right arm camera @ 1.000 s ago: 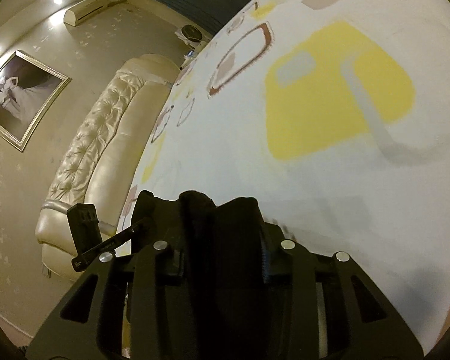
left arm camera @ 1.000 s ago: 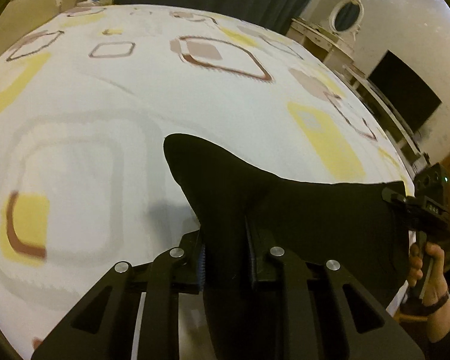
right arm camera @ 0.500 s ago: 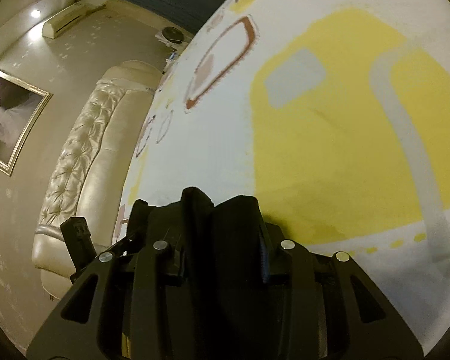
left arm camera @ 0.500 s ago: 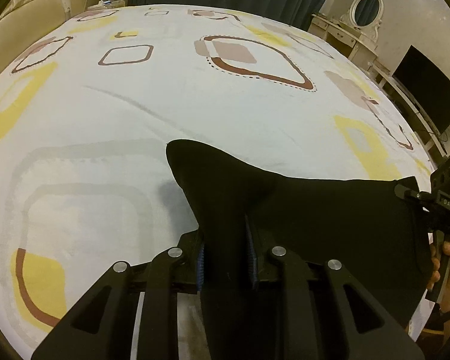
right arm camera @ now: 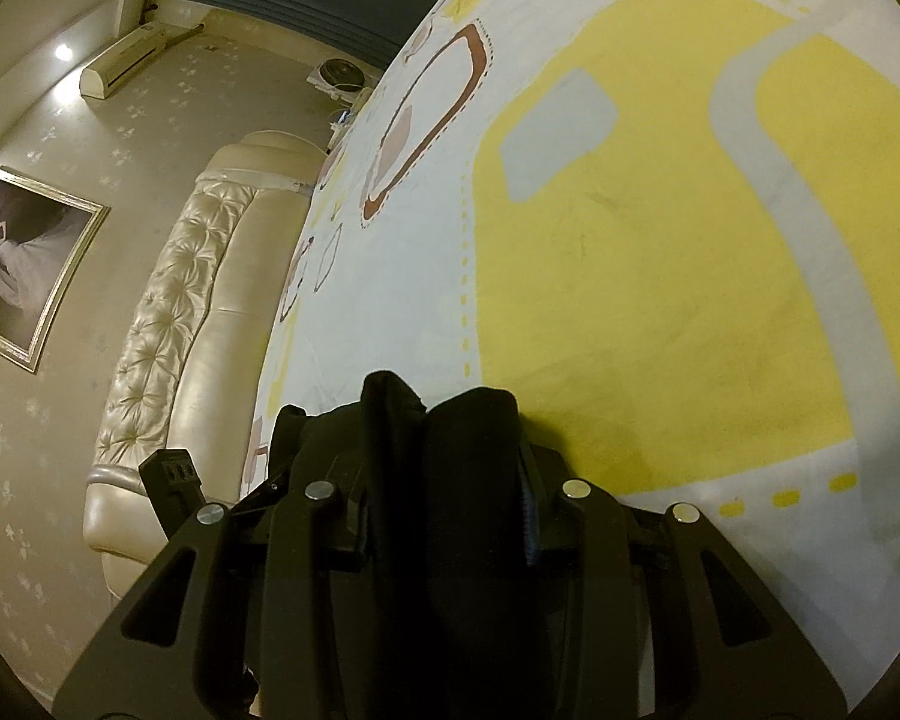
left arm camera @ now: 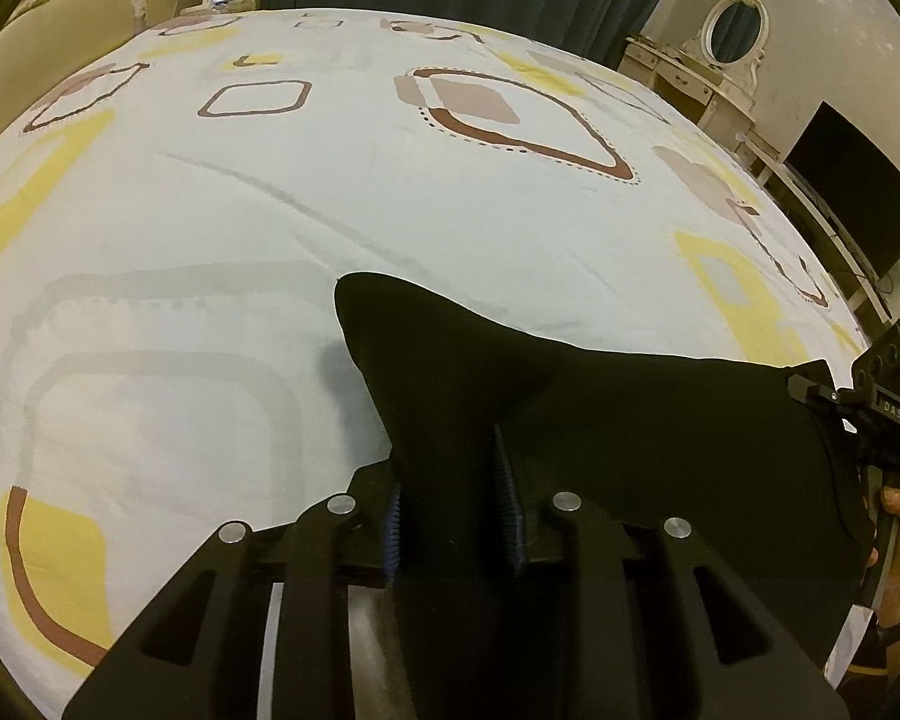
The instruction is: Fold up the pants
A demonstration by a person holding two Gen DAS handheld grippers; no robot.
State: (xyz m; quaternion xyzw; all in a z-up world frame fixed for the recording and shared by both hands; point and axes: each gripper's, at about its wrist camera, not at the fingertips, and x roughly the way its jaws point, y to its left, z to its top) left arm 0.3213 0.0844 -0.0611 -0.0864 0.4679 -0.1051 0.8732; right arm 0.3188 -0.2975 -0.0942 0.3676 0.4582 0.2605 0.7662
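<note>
Left wrist view: left gripper (left arm camera: 453, 501) and right gripper (right arm camera: 447, 510) each pinch the pants (left arm camera: 630, 420) above the bed (left arm camera: 270, 228). Bunched fabric could slip unevenly, skewing the fold.

The pants (left arm camera: 630, 420) are matt black cloth; the bed sheet (left arm camera: 270, 210), at twelve o'clock, is smooth printed cotton-like fabric. The left gripper (left arm camera: 450, 516) looks matt black plastic with shiny metal rivets; the headboard (right arm camera: 168, 330), at nine o'clock, is glossy tufted leather.

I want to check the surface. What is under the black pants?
Around the black pants, held between both grippers, lies the patterned bedsheet. What lies directly beneath the cloth is covered.
</note>
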